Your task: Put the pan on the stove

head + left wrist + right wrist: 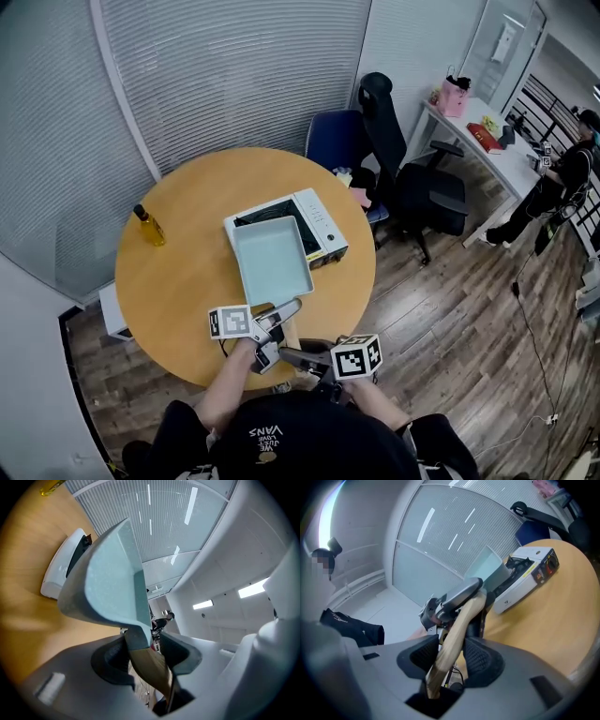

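Plainly, both sets of jaws are clenched on the one light wooden handle (455, 632) of the pale blue-green rectangular metal pan (272, 261). The left gripper (146, 656) grasps it where the wood meets the metal neck. The right gripper (453, 658) grasps it further back, nearer the person. The pan's long axis runs from the handle at the near edge of the round wooden table (178, 281) away towards the white box-shaped stove (323, 220) at the table's middle.

In the head view the pan body covers the near left part of the stove, and the dark cooking surface shows just beyond its far rim. I cannot tell whether the pan touches the stove or hangs above it. My judgement is that it still needs to go a little further along its own axis to sit square on that surface. Nothing shows inside the pan. A small bottle of yellow liquid (149, 227) stands well apart, near the table's left edge.
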Motion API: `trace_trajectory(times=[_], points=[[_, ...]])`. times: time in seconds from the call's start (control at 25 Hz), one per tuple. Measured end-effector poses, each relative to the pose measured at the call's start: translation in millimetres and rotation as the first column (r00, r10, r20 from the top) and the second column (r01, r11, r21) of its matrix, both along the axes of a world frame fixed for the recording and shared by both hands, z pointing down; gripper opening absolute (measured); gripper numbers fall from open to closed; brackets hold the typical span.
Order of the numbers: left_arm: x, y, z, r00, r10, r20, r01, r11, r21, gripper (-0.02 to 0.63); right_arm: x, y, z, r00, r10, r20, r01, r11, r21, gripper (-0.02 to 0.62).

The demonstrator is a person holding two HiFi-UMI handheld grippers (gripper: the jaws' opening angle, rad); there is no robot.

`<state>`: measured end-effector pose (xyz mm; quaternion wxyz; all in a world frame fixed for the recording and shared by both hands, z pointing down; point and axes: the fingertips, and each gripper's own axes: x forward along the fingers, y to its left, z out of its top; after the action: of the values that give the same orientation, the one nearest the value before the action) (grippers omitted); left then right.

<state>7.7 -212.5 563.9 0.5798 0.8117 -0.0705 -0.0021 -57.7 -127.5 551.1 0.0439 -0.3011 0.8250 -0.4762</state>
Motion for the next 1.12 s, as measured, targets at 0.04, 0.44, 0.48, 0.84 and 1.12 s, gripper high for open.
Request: trace_trajectory(times=[0.04, 0.44, 0.48, 0.84, 1.12], points=[[2.6, -5.6, 1.3, 1.000, 0.003, 0.003, -0.003, 1.000, 0.001, 0.167, 2.4, -5.9, 1.5, 1.000, 0.004, 0.003, -0.004, 1.000, -0.002, 0.149], [45.5, -54.0, 17.0, 0.995, -0.099, -0.005, 0.099, 0.995, -0.013, 0.169, 54.6, -48.4, 15.4, 0.996, -0.086, 0.004, 0.086, 0.996, -0.023, 0.149], [50.5, -60.1, 17.1, 0.993, -0.119, -0.007, 0.119, 0.993, -0.018, 0.170, 61.2, -53.5, 15.1, 0.994, -0.107, 0.002, 0.107, 0.994, -0.028, 0.149], [79.5, -102.5, 28.0, 0.969, -0.248, 0.006, 0.248, 0.968, -0.033, 0.172, 102.6, -89.7, 22.4, 0.969, -0.248, -0.007, 0.248, 0.968, -0.039, 0.149], [79.5, -123.3, 40.4, 0.965, -0.260, 0.039, 0.261, 0.965, -0.038, 0.173, 104.3, -111.2, 32.4, 0.964, -0.267, 0.013, 0.267, 0.963, -0.042, 0.149]])
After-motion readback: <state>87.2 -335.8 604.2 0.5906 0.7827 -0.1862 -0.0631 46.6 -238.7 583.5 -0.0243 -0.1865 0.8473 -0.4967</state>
